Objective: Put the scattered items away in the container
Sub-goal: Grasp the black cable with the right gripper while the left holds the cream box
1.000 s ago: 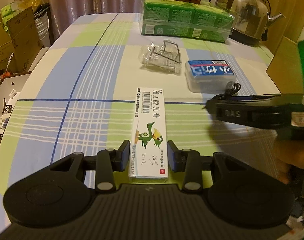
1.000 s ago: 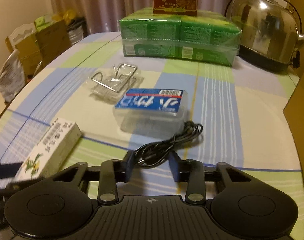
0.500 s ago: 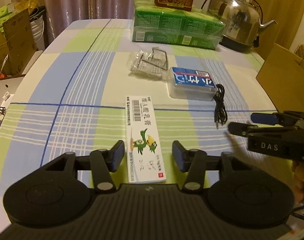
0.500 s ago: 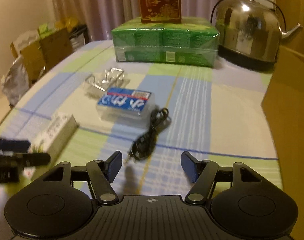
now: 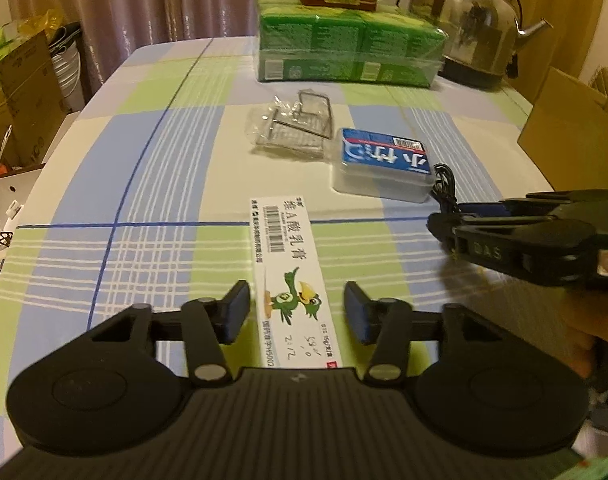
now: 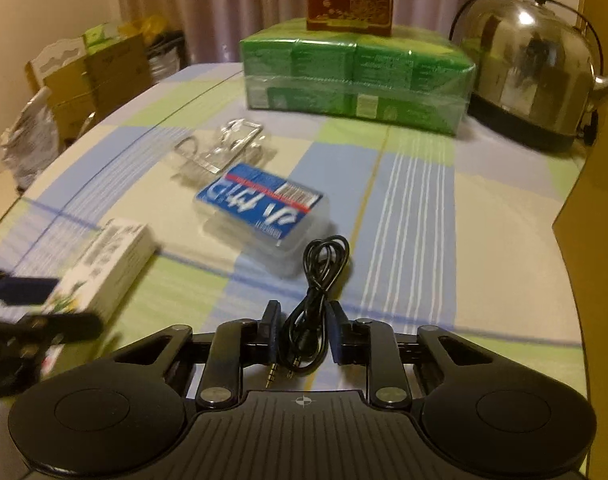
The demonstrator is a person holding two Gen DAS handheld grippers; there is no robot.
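Right wrist: coiled black cable [image 6: 318,300], glossy.

The white carton [image 5: 291,280] reads "维A酸乳膏"; the right gripper [image 5: 444,222] is marked "DAS"

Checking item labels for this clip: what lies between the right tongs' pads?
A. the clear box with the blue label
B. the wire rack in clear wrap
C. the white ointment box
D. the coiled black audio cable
D: in the right wrist view the black audio cable sits between the closing pads of the right tongs.
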